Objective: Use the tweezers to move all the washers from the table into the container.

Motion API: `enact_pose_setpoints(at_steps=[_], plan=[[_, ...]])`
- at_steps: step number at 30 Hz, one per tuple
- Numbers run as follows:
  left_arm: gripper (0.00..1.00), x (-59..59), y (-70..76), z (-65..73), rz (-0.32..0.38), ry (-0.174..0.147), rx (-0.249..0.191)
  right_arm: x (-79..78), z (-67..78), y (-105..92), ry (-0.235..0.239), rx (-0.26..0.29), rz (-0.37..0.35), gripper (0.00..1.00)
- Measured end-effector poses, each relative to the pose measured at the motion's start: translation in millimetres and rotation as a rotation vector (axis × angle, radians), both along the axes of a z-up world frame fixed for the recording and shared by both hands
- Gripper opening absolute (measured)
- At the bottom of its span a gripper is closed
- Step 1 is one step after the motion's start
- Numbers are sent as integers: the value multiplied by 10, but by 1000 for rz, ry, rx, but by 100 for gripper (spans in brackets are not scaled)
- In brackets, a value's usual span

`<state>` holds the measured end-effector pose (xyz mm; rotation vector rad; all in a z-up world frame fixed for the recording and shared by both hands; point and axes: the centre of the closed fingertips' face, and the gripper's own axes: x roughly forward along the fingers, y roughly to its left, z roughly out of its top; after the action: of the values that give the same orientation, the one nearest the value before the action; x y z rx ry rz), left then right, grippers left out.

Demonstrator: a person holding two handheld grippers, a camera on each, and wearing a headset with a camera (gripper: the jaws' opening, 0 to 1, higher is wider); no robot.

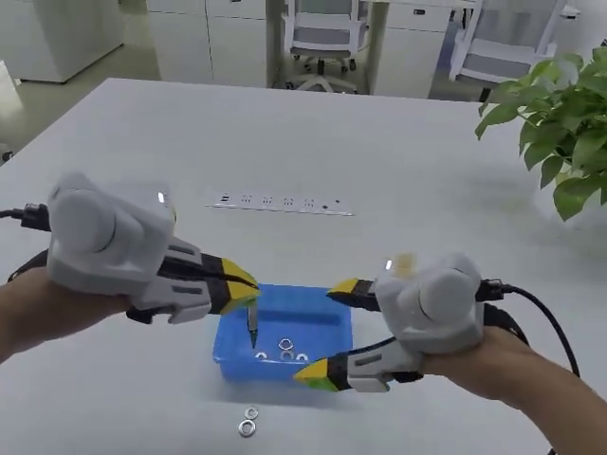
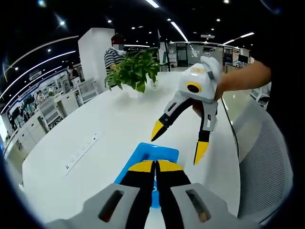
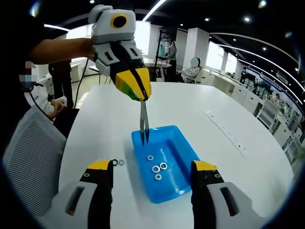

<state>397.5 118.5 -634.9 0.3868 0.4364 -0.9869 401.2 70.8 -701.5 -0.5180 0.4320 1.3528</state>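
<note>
A blue container [image 1: 327, 318] [image 3: 178, 152] sits on the white table near its front edge, with several washers [image 1: 285, 344] [image 3: 156, 169] inside. Two more washers [image 1: 248, 422] [image 3: 117, 162] lie on the table just in front of it. My left gripper [image 1: 251, 284] [image 2: 155, 164] [image 3: 140, 95] is shut on the tweezers [image 1: 252, 327] [image 3: 144, 121], which hang point down over the container's left part. I see nothing between their tips. On the container's right side my right gripper [image 1: 318, 334] [image 2: 177, 148] [image 3: 152, 165] stands open and holds nothing.
A white power strip [image 1: 280, 203] lies farther back on the table [image 1: 398, 161]. A green plant [image 1: 560, 123] stands at the right edge. Office chairs [image 1: 322, 38] line the far side. In the gripper views, people stand in the background.
</note>
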Motion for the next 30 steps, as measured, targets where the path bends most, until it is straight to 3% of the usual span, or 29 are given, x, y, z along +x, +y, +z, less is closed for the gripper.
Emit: enact_pose_setpoints(at_steps=[10, 30], plan=[[4, -126, 31, 101, 3, -7, -7, -53, -38, -257, 9, -21, -33, 78], [5, -401, 1, 54, -14, 24, -26, -228, -56, -494, 45, -3, -67, 100]])
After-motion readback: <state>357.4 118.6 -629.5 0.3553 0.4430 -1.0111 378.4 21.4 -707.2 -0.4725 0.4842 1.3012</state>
